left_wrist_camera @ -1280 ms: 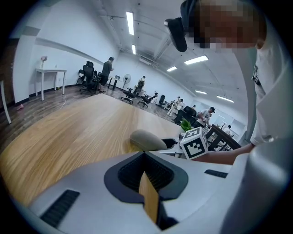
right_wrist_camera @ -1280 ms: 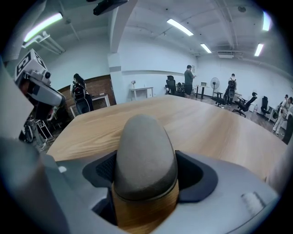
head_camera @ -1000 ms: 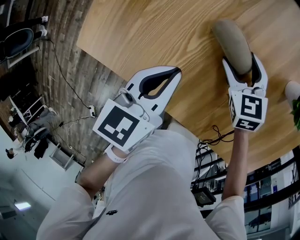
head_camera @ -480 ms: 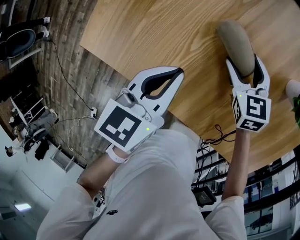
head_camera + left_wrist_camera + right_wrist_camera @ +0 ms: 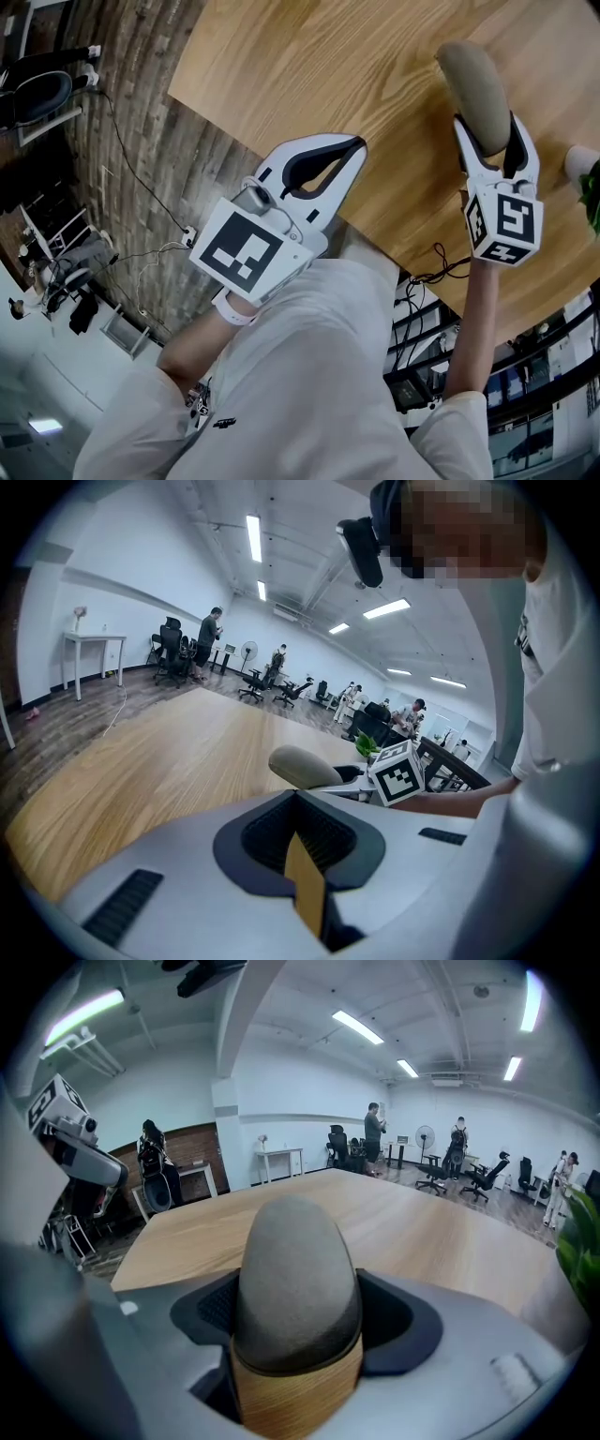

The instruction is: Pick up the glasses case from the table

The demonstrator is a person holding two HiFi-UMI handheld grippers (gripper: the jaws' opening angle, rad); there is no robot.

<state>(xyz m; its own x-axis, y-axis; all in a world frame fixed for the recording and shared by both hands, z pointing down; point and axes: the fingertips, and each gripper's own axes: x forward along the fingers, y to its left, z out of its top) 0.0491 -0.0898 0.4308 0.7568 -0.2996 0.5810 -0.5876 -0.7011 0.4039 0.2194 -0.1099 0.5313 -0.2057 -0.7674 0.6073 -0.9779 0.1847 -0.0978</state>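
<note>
The glasses case [image 5: 473, 82] is a grey-olive oval pod on the wooden table [image 5: 309, 66]. My right gripper [image 5: 487, 127] is shut on its near end, with a jaw pressed against each side. In the right gripper view the case [image 5: 298, 1279] fills the space between the jaws of that gripper [image 5: 300, 1305], with wood showing beneath it. I cannot tell whether the case rests on the table or is raised. My left gripper [image 5: 352, 145] is held close to my body at the table's edge, shut and empty. In the left gripper view its tips [image 5: 296, 799] meet, and the case [image 5: 302, 767] lies beyond.
A green plant [image 5: 592, 192] in a pale pot [image 5: 579, 164] stands at the right edge, close to my right gripper. The table's edge runs diagonally, with plank floor and cables [image 5: 141, 169] to the left. Office chairs and people stand far off.
Hardly anything differs. The whole view has drifted slightly to the right. My right gripper stays shut on the case, and the left gripper has not moved.
</note>
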